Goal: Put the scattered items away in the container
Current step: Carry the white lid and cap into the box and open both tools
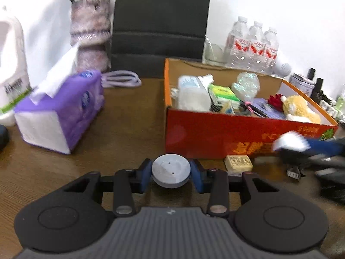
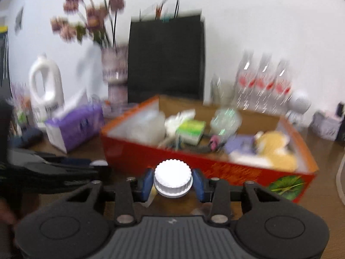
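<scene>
Left gripper [image 1: 171, 173] pinches one grey round disc [image 1: 171, 170]; right gripper [image 2: 173, 182] pinches one white ribbed cap [image 2: 173, 178]. The red cardboard box [image 1: 215, 133], its printing unreadable, holds a plush toy [image 1: 299, 108], a green packet [image 1: 224, 92] and a clear bottle [image 1: 193, 92]. Behind stand three water bottles [image 1: 255, 43]; one beige block [image 1: 238, 163] lies before the box.

wall [image 1: 280, 4]: plain white | table [image 1: 133, 129]: dark wood grain | light: bright, even

Purple tissue pack [image 1: 62, 112], flower vase [image 1: 91, 32], black bag [image 1: 160, 21], water bottles [image 1: 254, 43]
</scene>
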A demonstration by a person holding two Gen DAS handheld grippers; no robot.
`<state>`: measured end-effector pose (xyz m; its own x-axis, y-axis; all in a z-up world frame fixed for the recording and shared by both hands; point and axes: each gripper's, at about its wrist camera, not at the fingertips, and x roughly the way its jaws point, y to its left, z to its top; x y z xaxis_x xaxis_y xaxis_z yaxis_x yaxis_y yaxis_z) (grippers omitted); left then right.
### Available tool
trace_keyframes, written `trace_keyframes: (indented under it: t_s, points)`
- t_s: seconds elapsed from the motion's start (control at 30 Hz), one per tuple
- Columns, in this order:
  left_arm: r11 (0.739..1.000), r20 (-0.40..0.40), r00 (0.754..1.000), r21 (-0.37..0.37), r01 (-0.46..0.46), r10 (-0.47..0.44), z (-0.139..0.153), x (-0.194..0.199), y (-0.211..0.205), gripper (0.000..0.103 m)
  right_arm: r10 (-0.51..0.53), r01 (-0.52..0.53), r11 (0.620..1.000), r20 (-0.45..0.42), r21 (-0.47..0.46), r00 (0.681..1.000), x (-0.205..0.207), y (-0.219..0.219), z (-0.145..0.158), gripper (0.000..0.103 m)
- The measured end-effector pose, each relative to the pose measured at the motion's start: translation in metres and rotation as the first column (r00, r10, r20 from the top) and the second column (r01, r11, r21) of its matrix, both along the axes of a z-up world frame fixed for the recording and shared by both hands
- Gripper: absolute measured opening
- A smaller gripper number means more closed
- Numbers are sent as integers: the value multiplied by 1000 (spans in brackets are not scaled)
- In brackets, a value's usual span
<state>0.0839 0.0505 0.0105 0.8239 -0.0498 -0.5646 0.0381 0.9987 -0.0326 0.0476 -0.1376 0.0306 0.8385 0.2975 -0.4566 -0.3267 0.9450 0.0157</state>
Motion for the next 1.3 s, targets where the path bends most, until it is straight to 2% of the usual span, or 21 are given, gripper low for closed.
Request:
trace_keyframes:
  t_s: [0.1, 0.17, 0.27, 0.37, 0.43, 0.5, 0.57, 0.83, 0.93, 1.03, 1.1, 1.2, 1.3]
  points:
    - [998, 31, 999, 48, -26, 25, 2, -6, -2, 40, -48, 48, 999, 24, 25, 999, -30, -26, 12, 39]
    - [998, 43, 998, 48, -48, 46, 6, -20, -1, 40, -84, 83, 996, 24, 26, 996, -53, -40, 12, 39]
    - [998, 81, 995, -27, -50, 52, 16, -71, -13, 40, -102, 103, 995, 59, -18, 993, -91, -46, 3, 39]
    - [992, 66, 997, -119, -33, 41, 15, -118, -39, 40, -78, 79, 997, 69, -13, 995, -114, -44, -8, 39]
    - [992, 49, 999, -122, 24, -18, 14, -142, -59, 40, -62, 62, 998, 57, 3, 996, -121, -45, -14, 39]
    - [994, 51, 997, -86, 64, -60, 15, -160, -71, 40, -48, 47, 998, 53, 34, 997, -128, -48, -15, 39]
    - [996, 41, 997, -53, 67, -65, 16, -169, -77, 40, -41, 38, 998, 60, 52, 997, -134, -51, -16, 39]
    - [996, 39, 997, -58, 63, -61, 17, -174, -76, 40, -81, 77, 993, 43, 92, 996, -151, -68, -21, 39]
    - [993, 53, 995, -77, 94, -90, 29, -162, -77, 40, -98, 91, 988, 47, 126, 994, -143, -79, -11, 39]
    - [986, 143, 981, -82, 147, -134, 60, -132, -78, 40, -118, 101, 978, 80, 184, 990, -120, -94, 14, 39]
    - [982, 189, 969, -76, 175, -158, 82, -100, -81, 40, -151, 120, 972, 146, 201, 978, -96, -101, 39, 39]
    - [970, 169, 966, -104, 218, -198, 107, -34, -89, 40, -173, 135, 968, 170, 214, 970, -40, -109, 74, 39]
    - [954, 83, 962, -131, 270, -261, 116, 44, -106, 40, -140, 119, 966, 76, 228, 987, 38, -112, 93, 39]
